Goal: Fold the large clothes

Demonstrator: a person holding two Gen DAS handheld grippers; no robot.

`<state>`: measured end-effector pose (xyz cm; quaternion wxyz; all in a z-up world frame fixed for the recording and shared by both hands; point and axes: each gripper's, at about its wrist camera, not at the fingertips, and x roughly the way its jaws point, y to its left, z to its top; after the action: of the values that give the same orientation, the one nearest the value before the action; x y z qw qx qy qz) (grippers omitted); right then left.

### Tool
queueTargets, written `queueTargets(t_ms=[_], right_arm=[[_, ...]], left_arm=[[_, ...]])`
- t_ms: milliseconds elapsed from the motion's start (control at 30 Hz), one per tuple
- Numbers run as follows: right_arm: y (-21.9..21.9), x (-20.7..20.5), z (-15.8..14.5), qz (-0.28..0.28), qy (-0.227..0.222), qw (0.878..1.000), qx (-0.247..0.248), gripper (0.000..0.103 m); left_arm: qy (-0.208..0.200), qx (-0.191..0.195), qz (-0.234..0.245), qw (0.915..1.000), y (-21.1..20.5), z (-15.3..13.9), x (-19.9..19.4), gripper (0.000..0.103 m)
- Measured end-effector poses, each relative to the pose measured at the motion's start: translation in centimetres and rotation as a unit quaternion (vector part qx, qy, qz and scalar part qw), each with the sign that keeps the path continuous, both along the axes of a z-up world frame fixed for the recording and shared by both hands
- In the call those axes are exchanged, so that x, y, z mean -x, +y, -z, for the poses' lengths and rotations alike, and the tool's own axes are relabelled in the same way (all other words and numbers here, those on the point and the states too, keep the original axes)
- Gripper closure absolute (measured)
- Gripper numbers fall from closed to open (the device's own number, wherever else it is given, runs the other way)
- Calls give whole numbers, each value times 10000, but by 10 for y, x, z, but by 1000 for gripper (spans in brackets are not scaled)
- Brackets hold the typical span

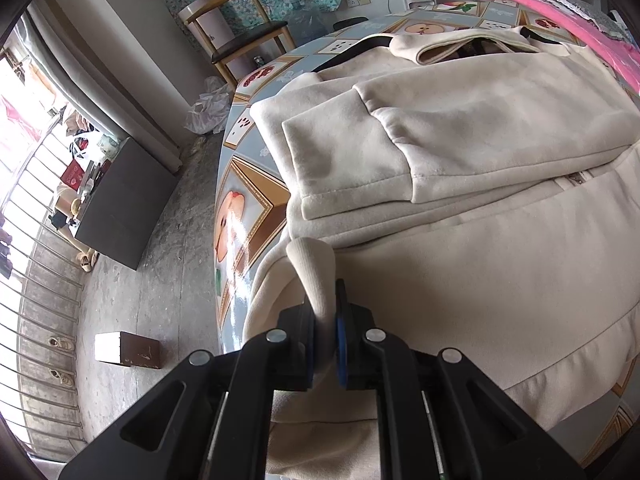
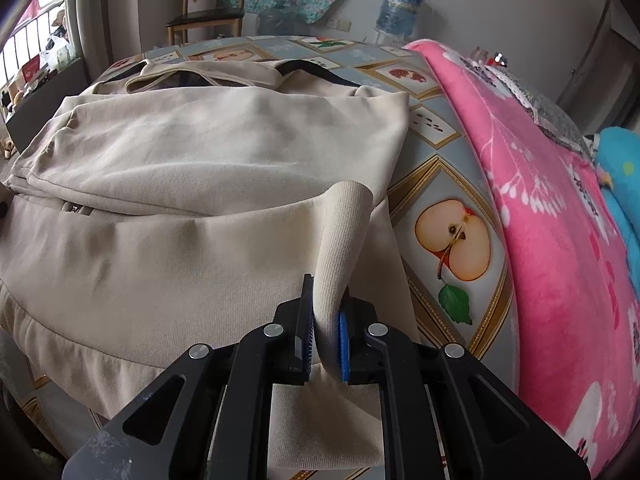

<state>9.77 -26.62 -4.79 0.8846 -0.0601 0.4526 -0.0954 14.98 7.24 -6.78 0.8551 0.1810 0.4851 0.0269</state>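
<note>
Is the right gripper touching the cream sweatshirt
Touching. The right wrist view shows the right gripper pinching a raised fold of the cream sweatshirt's ribbed hem, both pads pressing it.

No readable text, brand, number or sign anywhere. Blue label on the water bottle [image 2: 401, 2] too blurred to read; red items on the windowsill [image 1: 74, 174] too small to make out.
</note>
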Motion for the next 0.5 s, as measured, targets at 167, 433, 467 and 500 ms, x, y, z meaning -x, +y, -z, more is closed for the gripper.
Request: queueTargets(t_ms=[167, 433, 467, 500], right_arm=[[-4, -2, -1, 36, 54, 9999, -112, 91], [-8, -4, -4, 64, 110, 9997, -223, 79], [-7, -5, -4, 55, 118, 9997, -204, 79], [-7, -5, -4, 47, 125, 9997, -189, 78]], left_arm=[[6, 16, -13, 10000, 0, 0, 0, 95], [6, 78, 0, 10000, 2, -1, 0, 95], [6, 86, 0, 10000, 2, -1, 0, 95], [5, 91, -1, 10000, 3, -1, 0, 95]])
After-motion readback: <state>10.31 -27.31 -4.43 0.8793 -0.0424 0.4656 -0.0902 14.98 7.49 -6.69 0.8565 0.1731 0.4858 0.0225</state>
